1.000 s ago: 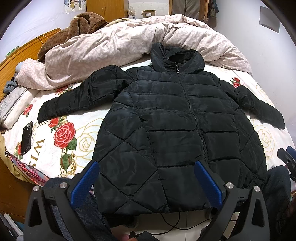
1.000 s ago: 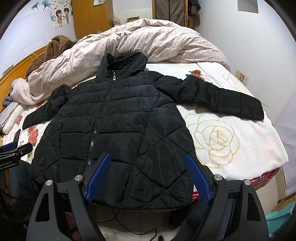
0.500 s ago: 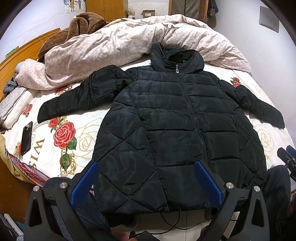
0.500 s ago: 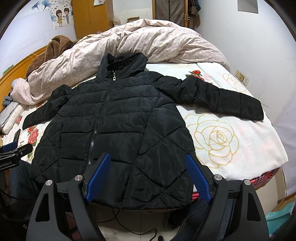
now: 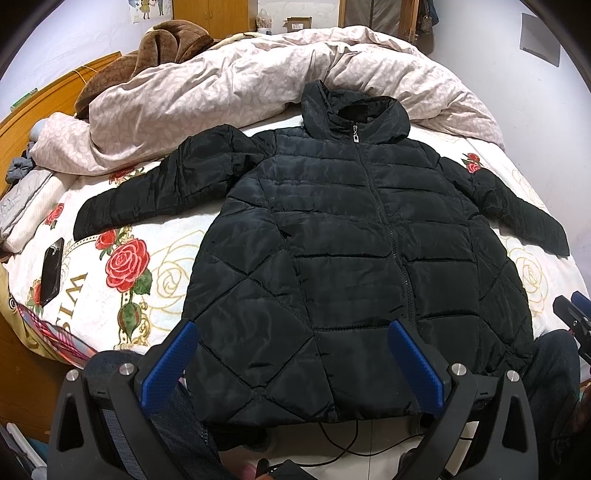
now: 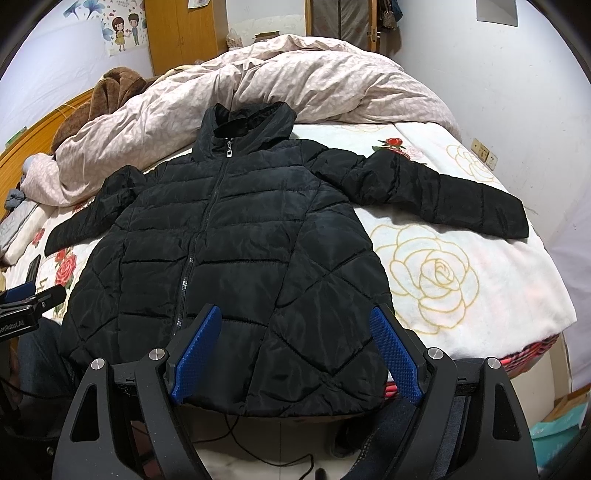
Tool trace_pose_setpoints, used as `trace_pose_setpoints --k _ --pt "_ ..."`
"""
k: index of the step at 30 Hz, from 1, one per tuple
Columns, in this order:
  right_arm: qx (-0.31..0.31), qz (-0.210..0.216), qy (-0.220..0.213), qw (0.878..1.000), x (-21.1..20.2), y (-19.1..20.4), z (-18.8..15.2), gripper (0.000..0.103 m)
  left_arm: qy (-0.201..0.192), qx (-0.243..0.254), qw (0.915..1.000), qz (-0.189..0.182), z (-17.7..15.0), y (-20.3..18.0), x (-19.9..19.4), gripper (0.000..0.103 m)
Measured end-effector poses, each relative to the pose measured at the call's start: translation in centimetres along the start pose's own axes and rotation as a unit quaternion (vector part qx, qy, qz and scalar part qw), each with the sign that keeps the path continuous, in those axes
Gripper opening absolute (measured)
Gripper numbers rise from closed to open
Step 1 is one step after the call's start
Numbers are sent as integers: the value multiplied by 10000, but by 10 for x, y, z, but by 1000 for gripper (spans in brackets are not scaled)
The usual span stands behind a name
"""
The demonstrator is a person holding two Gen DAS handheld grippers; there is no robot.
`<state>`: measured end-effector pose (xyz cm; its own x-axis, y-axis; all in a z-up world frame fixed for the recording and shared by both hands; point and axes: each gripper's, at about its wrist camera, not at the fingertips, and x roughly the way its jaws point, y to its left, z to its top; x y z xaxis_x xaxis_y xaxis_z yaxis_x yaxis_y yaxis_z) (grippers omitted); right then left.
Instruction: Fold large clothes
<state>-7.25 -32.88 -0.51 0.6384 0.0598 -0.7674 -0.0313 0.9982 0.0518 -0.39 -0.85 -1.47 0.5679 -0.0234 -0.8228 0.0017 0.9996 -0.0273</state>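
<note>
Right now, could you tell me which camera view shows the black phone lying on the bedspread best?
The left wrist view: the phone lies fully visible near the bed's left edge. In the right wrist view only a dark sliver shows at the frame's left.

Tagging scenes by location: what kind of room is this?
Most likely a home bedroom: a bed with a rose-print cover, a rumpled pink duvet heaped at the far side, and a wooden wardrobe against the back wall. A black puffer jacket lies spread on the bed.

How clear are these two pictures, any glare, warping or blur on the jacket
Left wrist view: sharp, black jacket shows soft sheen, no harsh glare; fisheye bends the bed edges, corners go black. Right wrist view: equally sharp, the same curving, and the quilting seams stay readable on the dark fabric.
</note>
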Motion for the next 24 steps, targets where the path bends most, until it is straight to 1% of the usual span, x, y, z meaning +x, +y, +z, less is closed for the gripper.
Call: trace_pose_setpoints --k 4,8,14,19,21,24 --pt "-23 34 25 10000 4 1 0 83 35 -23 10000 -40 1 4 2 103" --pt "-43 124 5 9999 9 2 2 83 82 -171 9997 -145 5 12 9 103" --pt "-97 225 59 9997 23 7 15 83 -27 -197 9998 -14 21 26 24 103" --pt "-284 314 189 9989 43 20 34 83 -13 -400 9991 118 42 52 46 103" --pt "-370 342 233 9985 54 25 43 83 -3 -565 9983 129 50 65 56 103" --pt "-523 368 268 9976 71 35 56 83 -3 -828 9962 277 63 89 73 103"
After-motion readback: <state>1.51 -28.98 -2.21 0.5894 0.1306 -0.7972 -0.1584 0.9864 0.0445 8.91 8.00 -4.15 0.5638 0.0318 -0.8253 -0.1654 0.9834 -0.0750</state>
